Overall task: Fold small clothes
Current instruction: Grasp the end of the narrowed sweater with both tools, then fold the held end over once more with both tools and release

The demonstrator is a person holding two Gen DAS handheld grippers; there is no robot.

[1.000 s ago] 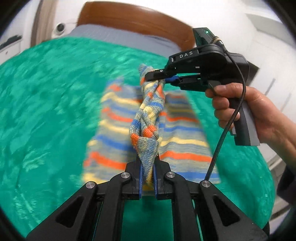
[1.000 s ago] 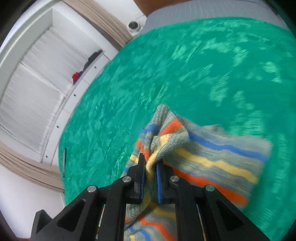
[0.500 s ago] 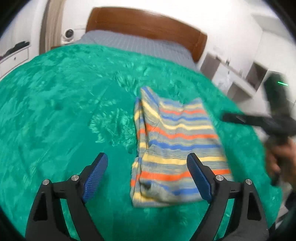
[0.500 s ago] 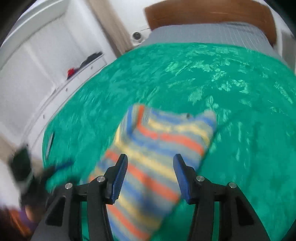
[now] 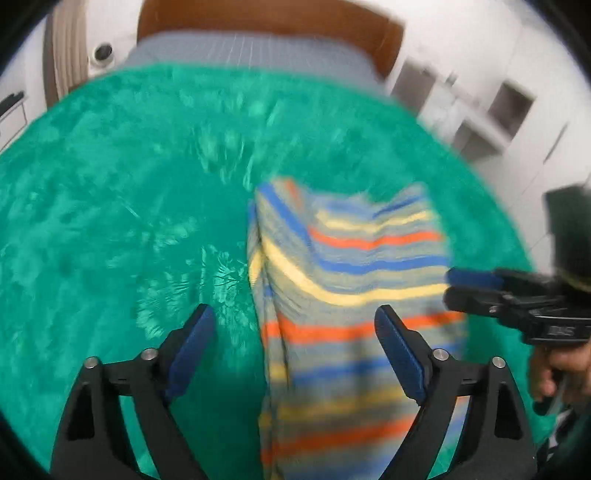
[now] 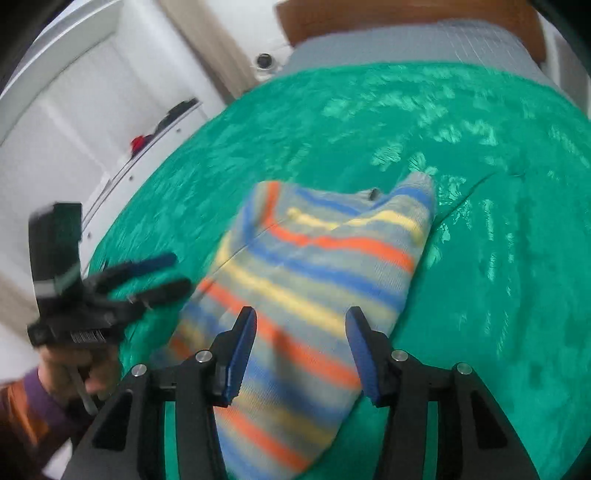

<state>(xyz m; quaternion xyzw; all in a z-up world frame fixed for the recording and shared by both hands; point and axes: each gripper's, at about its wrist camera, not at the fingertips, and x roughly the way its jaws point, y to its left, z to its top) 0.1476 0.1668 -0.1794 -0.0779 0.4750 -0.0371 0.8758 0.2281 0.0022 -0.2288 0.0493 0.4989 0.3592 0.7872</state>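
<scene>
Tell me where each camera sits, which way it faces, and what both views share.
Left wrist: rides the left claw, jaws apart and closing, looking down over the striped garment toward the headboard; right claw and hand at right.
Right wrist: rides the open right claw, facing likewise; left claw at left.
Shared: garment, green blanket, headboard.

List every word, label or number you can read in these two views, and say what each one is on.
"DAS": on the body of the right claw, upside down in the left wrist view, only just legible.
Barcode sticker on the body of the left claw, right wrist view: too blurred to read.
Striped sweater, green blanket: no text.
</scene>
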